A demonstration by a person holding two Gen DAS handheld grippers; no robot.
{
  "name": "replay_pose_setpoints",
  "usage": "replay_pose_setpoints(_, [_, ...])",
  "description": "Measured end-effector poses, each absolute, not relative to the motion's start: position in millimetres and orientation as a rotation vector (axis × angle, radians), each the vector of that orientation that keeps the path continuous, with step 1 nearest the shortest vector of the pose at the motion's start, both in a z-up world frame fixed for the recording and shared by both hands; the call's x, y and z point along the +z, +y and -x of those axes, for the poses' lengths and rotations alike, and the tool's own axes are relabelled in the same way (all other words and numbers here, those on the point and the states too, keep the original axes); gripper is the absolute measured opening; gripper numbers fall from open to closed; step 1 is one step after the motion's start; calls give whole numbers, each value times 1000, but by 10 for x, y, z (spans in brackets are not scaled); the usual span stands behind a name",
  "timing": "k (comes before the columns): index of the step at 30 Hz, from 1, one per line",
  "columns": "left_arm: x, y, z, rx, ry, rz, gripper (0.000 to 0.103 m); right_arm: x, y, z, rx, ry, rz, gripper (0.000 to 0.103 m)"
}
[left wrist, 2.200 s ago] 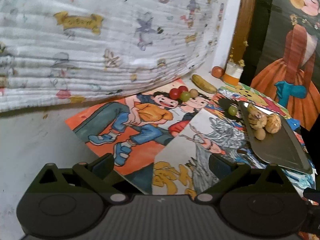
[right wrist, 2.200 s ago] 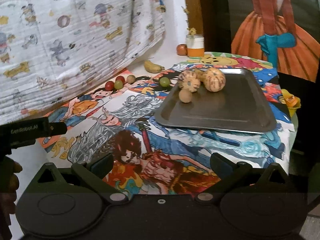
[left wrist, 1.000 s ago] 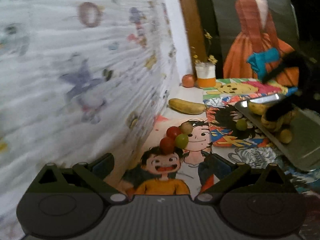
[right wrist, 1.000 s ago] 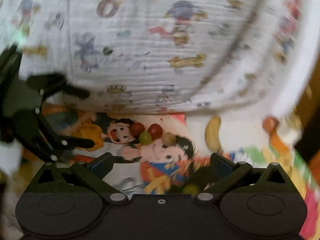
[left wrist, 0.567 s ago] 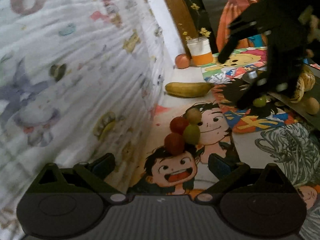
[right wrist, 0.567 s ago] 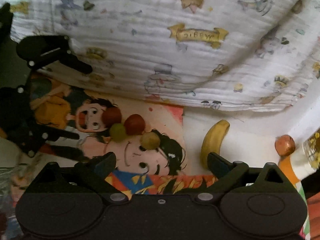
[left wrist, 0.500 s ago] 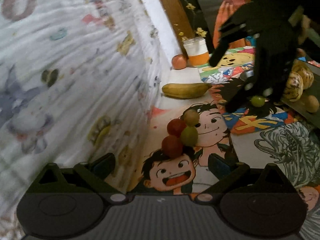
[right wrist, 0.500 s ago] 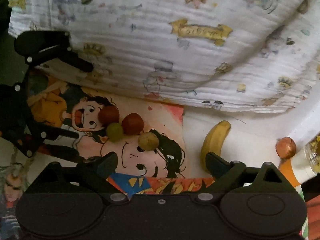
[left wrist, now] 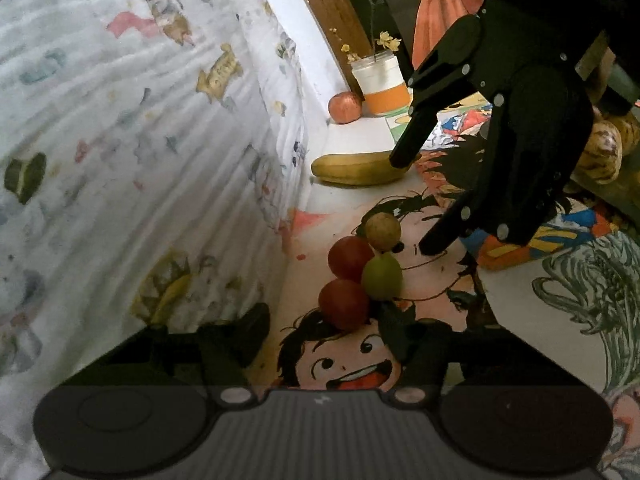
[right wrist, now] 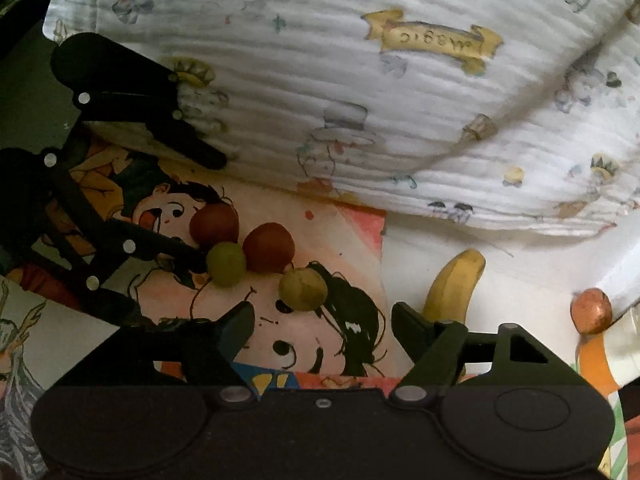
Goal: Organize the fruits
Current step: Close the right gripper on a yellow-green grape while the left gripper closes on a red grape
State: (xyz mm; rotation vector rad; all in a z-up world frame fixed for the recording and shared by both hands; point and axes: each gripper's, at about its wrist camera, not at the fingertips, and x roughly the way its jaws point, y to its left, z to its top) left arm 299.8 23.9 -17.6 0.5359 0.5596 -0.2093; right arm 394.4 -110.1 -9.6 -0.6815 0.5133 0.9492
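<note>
A cluster of small fruits lies on the cartoon-print cloth: two red ones (left wrist: pixel 345 304) (left wrist: pixel 349 258), a green one (left wrist: pixel 382 276) and a tan one (left wrist: pixel 383 231). My left gripper (left wrist: pixel 328 330) is open, its fingers on either side of the near red fruit. My right gripper (right wrist: pixel 322 326) is open and just short of the tan fruit (right wrist: pixel 303 289); it also shows in the left wrist view (left wrist: pixel 412 208). A banana (left wrist: pixel 358 168) lies further back. The left gripper shows in the right wrist view (right wrist: pixel 204 212), next to the red fruit (right wrist: pixel 214 224).
A white printed blanket (left wrist: pixel 140 140) rises along the left. A small orange fruit (left wrist: pixel 345 107) and a jar with flowers (left wrist: pixel 382 84) stand at the back. Speckled gourds (left wrist: pixel 600 152) sit on a dark tray at the far right.
Both grippers have moved in closer to the small fruit cluster. The fruits have not moved.
</note>
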Motion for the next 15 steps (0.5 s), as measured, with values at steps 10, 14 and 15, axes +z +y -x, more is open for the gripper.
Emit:
replay_pose_setpoints(10, [-175, 229, -3057, -228, 566, -546, 57, -98, -1017, -4058, 984, 521, 661, 49])
replay_pose_setpoints(14, [-175, 219, -3057, -242, 562, -560, 53, -108, -974, -4062, 993, 528, 670, 42])
replay_pose_setpoints(15, [-179, 212, -3059, -247, 563, -563, 51, -107, -975, -4059, 996, 529, 668, 40])
